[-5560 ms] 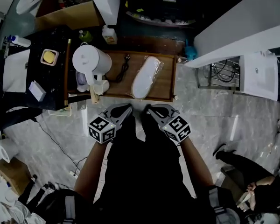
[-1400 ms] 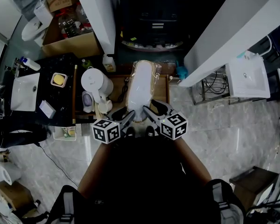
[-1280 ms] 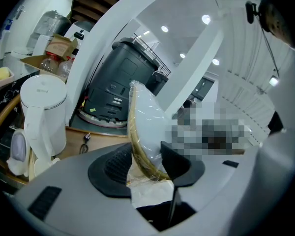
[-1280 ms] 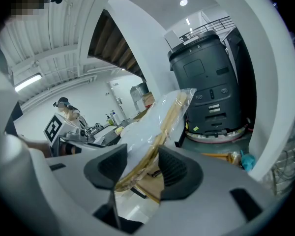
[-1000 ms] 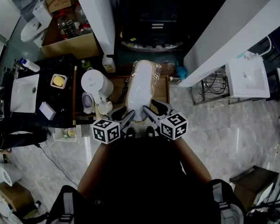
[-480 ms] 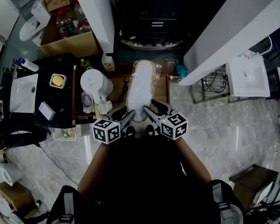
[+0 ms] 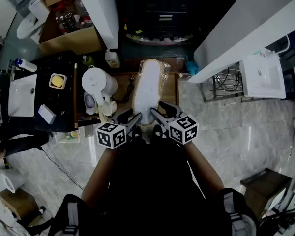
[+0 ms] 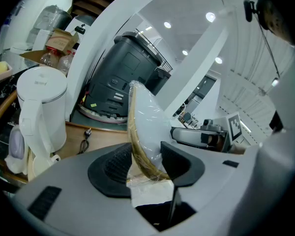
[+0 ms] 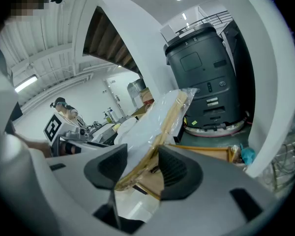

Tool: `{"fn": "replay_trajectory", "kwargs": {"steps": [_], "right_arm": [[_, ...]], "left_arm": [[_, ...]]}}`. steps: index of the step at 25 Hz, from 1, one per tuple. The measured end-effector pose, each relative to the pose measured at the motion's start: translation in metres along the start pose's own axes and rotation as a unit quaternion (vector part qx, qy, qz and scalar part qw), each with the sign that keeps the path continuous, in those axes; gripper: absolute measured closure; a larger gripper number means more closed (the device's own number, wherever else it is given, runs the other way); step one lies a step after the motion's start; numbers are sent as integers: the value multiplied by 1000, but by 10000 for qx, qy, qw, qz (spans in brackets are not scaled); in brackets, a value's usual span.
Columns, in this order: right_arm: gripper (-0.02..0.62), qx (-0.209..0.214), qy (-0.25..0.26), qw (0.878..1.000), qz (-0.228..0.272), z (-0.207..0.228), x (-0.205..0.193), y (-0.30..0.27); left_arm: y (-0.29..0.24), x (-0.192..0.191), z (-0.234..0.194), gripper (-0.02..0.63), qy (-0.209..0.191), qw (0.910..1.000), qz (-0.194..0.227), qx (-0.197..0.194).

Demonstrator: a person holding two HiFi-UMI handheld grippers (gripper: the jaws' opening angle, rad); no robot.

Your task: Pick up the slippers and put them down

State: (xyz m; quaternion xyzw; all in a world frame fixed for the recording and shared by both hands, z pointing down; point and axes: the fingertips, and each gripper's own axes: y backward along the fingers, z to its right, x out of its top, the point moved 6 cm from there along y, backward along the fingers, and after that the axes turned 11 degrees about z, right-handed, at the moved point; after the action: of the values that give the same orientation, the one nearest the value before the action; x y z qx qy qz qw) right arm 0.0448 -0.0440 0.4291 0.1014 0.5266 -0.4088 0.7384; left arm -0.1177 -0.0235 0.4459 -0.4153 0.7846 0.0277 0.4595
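Head view first, quick: where are the slippers (image 7: 148, 88)?

– White pair in clear plastic wrap, over the wooden table (image 7: 171, 91), long axis running away from the person. The near end sits between both grippers, just in front of the person's body.

L gripper (image 7: 132, 120)?

– Left gripper view: jaws clamped on the near end of the slippers, w/ the tan sole edge + plastic pinched between the pads. The slippers rise from the jaws at a slant, far end up in the air in front of a dark grey machine (image 8: 130, 70).

R gripper (image 7: 158, 116)?

– Right gripper view: same. Jaws closed on the wrapped near end from the other side, approx level w/ the L gripper, whose marker cube shows at the left of that view.

So they're off the table?

– Yes, per both gripper views: held up, tilted, table surface visible below & behind.

Anything else on that table?

– White kettle (image 7: 98, 81) at its left edge, and a black cable (image 7: 130, 84) lying between kettle & slippers.
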Motion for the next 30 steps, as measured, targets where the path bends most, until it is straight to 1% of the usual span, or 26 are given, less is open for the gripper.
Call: {"fn": "replay_trajectory", "kwargs": {"steps": [8,17,30], "right_arm": [[394,-43,-145,9997,-198,7,-13,-2],[394,-18,-344,9982,-496,23,-40,-14],[394,-85,-600,9944,-866,46,-95,-35]], "left_arm": [[-6,-11,-6,419,139,9997,-181,31],[-16,-34,-23,419,234,9988,-408,162],[-32,-81,-60,419,514,9958,-710,276]]}}
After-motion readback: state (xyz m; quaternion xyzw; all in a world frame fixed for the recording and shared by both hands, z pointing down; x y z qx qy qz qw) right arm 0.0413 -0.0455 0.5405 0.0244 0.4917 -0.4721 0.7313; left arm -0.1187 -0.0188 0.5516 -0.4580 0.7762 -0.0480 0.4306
